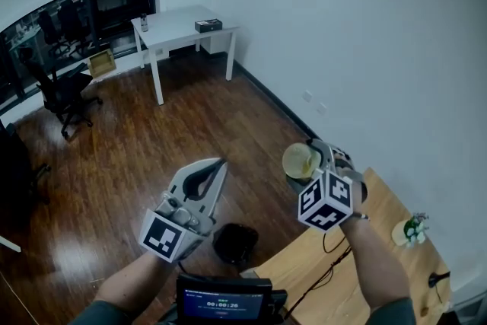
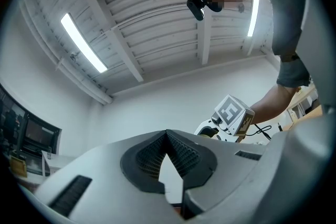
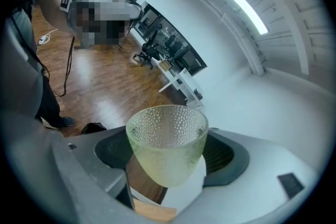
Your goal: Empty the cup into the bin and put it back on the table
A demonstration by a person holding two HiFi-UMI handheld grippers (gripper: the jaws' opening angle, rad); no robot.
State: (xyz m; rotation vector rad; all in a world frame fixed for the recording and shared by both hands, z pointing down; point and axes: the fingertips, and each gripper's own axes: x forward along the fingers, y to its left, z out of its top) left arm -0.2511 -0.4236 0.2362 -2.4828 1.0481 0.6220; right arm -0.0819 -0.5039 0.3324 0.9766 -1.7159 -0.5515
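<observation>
The right gripper (image 1: 314,164) grips a pale yellow-green cup (image 1: 300,160) with a dimpled, translucent wall. In the right gripper view the cup (image 3: 167,134) sits squarely between the two dark pads of the right gripper (image 3: 168,153), which press against its sides. Seen from the head view, the cup is held in the air off the end of the wooden table (image 1: 415,262), over the brown floor (image 1: 152,133), tipped so that its mouth faces the camera. A dark bin (image 1: 236,243) stands on the floor beside the table's end, lower in the picture than the cup (and between the two grippers). The left gripper (image 1: 219,164) is raised and clenched, carrying nothing. In its own view the ribbed pads of the left gripper (image 2: 167,136) meet at the tips, pointing up toward the ceiling. A white desk (image 1: 183,27) stands by the far wall, an office chair (image 1: 65,91) near it.
</observation>
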